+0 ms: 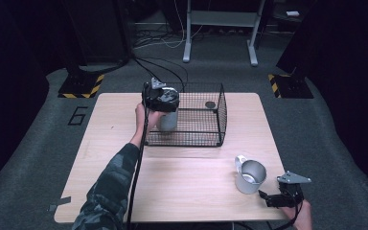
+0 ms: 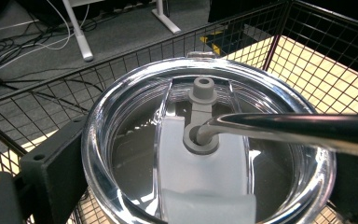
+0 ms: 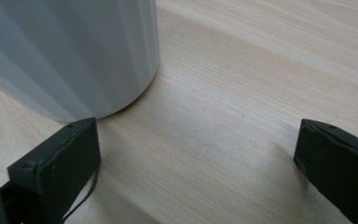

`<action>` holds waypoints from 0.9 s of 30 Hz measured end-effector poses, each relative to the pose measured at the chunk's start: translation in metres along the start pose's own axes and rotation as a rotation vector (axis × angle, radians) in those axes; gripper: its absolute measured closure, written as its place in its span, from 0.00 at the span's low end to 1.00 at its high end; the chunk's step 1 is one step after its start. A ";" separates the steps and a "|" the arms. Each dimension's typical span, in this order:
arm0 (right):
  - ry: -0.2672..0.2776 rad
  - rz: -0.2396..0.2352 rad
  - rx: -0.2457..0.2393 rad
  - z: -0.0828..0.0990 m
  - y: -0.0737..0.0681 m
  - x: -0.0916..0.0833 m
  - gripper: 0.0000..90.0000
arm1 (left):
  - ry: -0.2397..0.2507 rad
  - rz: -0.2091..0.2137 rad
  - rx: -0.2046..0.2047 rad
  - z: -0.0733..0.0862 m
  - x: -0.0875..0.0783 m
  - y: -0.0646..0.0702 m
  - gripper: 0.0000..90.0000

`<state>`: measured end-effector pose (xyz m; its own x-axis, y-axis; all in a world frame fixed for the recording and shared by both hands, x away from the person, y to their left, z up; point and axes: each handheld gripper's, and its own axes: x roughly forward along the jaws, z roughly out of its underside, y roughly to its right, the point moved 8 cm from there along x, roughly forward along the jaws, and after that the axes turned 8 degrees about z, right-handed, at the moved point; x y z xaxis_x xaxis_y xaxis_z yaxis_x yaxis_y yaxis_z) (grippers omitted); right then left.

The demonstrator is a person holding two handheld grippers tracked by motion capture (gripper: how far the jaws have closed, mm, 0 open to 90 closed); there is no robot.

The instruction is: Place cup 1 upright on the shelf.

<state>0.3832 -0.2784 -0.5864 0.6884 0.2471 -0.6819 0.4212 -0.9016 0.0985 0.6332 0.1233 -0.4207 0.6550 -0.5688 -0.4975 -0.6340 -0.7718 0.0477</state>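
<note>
The left gripper [image 2: 186, 186] has its fingers closed around a silvery tumbler [image 1: 168, 120] with a clear, grey-plugged lid [image 2: 205, 140], inside the wire basket [image 1: 219, 120]; the right gripper [image 3: 196, 168] gapes empty.

Small dark disc [image 1: 210, 104] on table [image 1: 182, 187] nr far edge. Hazard-striped stand bases [image 1: 79, 86] on floor off both far corners; cables [image 1: 165, 40] and desk legs [image 1: 188, 33] beyond.

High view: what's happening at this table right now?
A person works with two handheld grippers. The left gripper is inside the wire basket, its jaws on either side of a lidded tumbler with a clear lid. The right gripper sits open on the table, beside a metal mug, not gripping it.
</note>
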 end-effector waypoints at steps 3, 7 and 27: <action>0.000 0.000 0.000 0.000 0.000 0.000 0.00 | -0.007 -0.005 -0.003 0.002 0.002 -0.002 0.04; 0.000 0.000 0.000 0.000 0.000 0.000 0.00 | -0.007 -0.008 -0.004 0.003 0.003 -0.003 0.05; 0.000 0.000 0.000 0.000 0.000 0.000 0.00 | -0.030 -0.013 -0.032 0.012 0.011 -0.010 0.04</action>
<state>0.3832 -0.2784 -0.5864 0.6884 0.2471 -0.6820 0.4212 -0.9016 0.0985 0.6414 0.1279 -0.4363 0.6504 -0.5499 -0.5239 -0.6114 -0.7883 0.0684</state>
